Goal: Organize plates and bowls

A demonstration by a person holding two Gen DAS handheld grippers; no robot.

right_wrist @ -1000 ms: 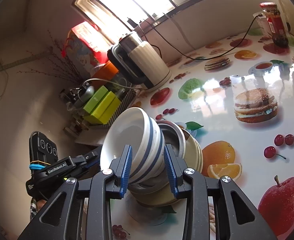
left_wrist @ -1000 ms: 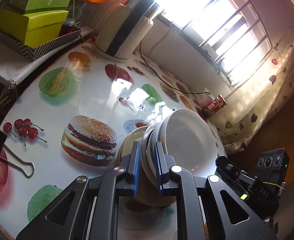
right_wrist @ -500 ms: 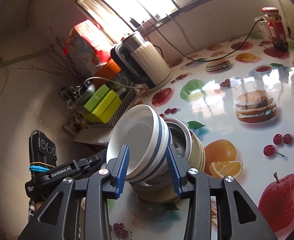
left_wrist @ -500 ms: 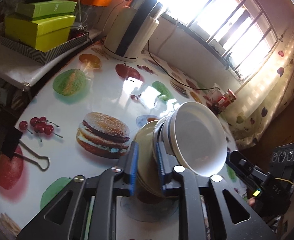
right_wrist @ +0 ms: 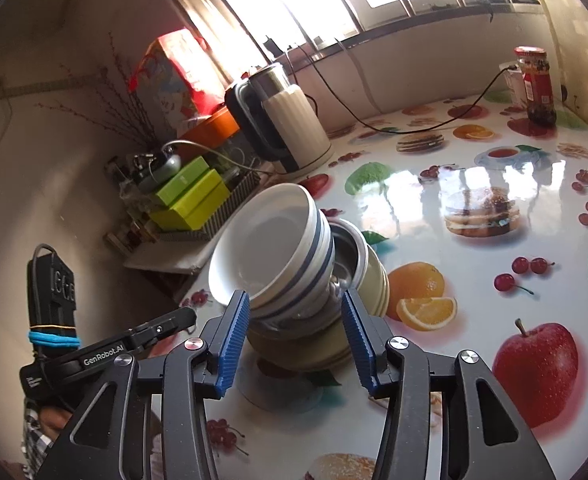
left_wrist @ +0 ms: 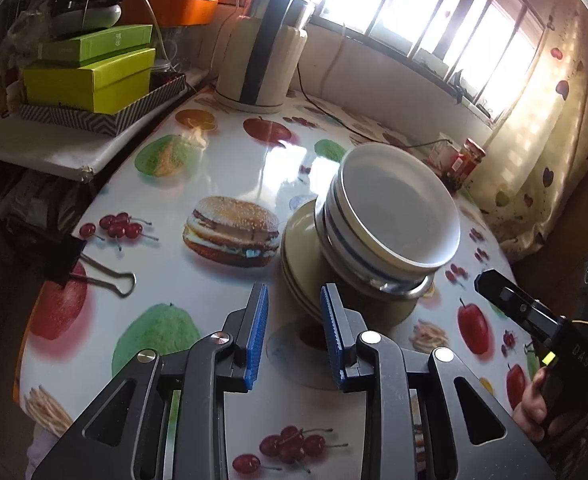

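While stack leans: 2 striped bowls (left_wrist: 393,216) sit tilted in a steel bowl (right_wrist: 345,256) on plates (left_wrist: 297,264), mid-worktop (left_wrist: 166,272).
Jaws: left gripper (left_wrist: 294,320) and right gripper (right_wrist: 295,320) just opened, both empty.
Method: withdraw slowly, avoid nudging.
View difference: only right wrist shows steel interior.

Bare tablecloth (left_wrist: 198,280) left of dish stack (left_wrist: 373,240) — kettle (left_wrist: 262,52) behind

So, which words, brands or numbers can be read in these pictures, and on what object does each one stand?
"GenRobot.AI": on the left gripper, its black body, right wrist view.
"DAS": on the right gripper, near its handle, left wrist view.
Green box: pale characters, too small to read.
Red-lidded jar: label blurred, unreadable.
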